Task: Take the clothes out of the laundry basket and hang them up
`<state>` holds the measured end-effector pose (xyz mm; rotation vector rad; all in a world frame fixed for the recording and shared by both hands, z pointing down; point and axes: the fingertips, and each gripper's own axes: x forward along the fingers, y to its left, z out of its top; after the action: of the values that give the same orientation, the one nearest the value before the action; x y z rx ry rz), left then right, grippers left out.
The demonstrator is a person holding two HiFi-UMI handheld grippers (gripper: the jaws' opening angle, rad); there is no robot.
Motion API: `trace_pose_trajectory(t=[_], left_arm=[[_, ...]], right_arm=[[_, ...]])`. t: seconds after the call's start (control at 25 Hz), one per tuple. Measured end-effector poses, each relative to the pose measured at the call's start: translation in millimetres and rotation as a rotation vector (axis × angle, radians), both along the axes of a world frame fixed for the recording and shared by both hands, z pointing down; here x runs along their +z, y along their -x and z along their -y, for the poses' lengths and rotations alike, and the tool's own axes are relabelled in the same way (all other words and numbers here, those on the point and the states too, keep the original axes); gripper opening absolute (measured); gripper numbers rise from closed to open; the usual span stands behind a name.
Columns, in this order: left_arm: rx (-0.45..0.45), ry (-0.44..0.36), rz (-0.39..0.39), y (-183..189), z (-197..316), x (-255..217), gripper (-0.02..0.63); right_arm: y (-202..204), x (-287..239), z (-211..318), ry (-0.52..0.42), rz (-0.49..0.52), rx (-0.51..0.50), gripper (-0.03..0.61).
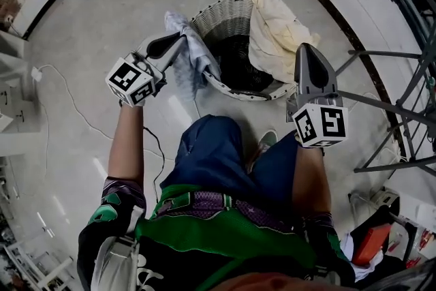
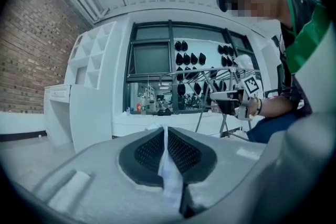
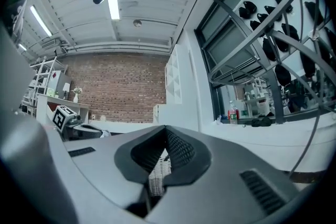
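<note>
A white wicker laundry basket (image 1: 225, 13) stands on the floor in front of the person, with a cream garment (image 1: 272, 31) draped over its right rim. My left gripper (image 1: 178, 41) is at the basket's left rim, shut on a pale blue-white garment (image 1: 194, 58) that hangs from its jaws. In the left gripper view a thin fold of that cloth (image 2: 169, 176) is pinched between the closed jaws of the left gripper (image 2: 165, 131). My right gripper (image 1: 306, 50) hovers over the basket's right edge, shut and empty. Its own view shows the right gripper (image 3: 167, 140) with only basket weave (image 3: 157, 173) behind the jaws.
A metal drying rack (image 1: 398, 102) stands at the right, close to the right gripper. A white cable (image 1: 68, 99) runs across the floor at the left, next to white shelving (image 1: 10, 112). Bags and clutter (image 1: 381, 235) lie at the lower right.
</note>
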<state>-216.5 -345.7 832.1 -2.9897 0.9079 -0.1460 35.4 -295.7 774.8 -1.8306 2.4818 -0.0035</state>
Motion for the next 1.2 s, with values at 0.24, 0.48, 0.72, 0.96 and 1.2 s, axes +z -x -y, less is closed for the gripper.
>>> trace_pose_trajectory(t=[0.24,0.48,0.72,0.96,1.2], left_arm=[[-0.046,0.058,0.006,-18,3,-75,0.031],[-0.07,0.092,-0.019,-34,-10,-190,0.029],[-0.061,0.109,-0.021,-41,-31,-328,0.029],[-0.034,0.085,-0.06,-39,-64,-460,0.029],[0.021,0.037,-0.077,-34,-110,-542,0.029]], right_arm=[[-16,-53,-2,0.048,-0.064,-0.013,0.002],[-22,-148,-28,0.086,-0.031,-0.051,0.002],[-15,-269,-63,0.126,-0.001,-0.048,0.002],[0,-400,-107,0.103,-0.02,-0.033,0.002],[30,-481,-167,0.047,-0.033,0.004,0.002]])
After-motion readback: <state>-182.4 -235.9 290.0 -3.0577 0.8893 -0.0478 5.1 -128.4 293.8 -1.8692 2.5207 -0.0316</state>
